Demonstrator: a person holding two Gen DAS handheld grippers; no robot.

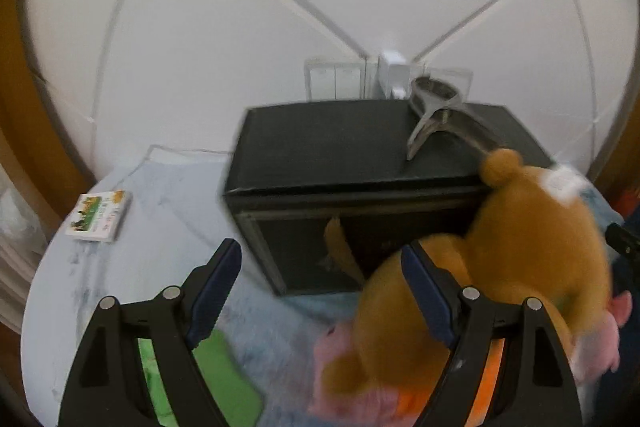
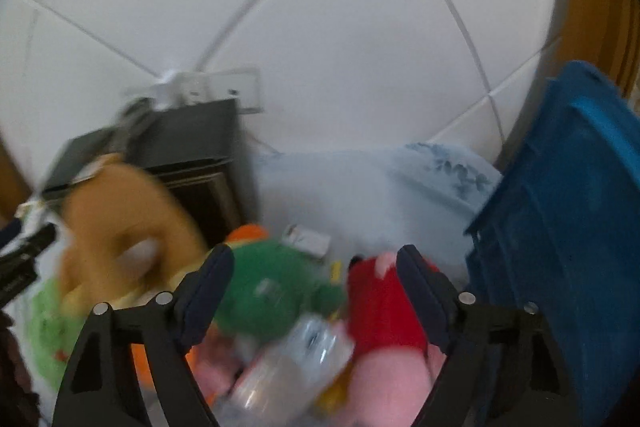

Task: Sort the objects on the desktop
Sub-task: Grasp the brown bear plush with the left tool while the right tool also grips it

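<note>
While both jaws stand wide and empty, the left hand-held gripper (image 1: 320,287) hangs beside a fuzzy brown plush (image 1: 532,247) and a boxy black case (image 1: 320,155), the right hand-held gripper (image 2: 316,291) above soft green (image 2: 272,291) and red (image 2: 380,311) plush toys.

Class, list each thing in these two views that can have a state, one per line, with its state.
Left tool: open, nothing gripped.
Right tool: open, nothing gripped, above the toy pile.
Black box: closed, upright.
Metal clip: lying on the black box.
Brown plush: leaning against the black box.
Card pack: lying flat.
Blue bin: tilted; contents hidden.
</note>
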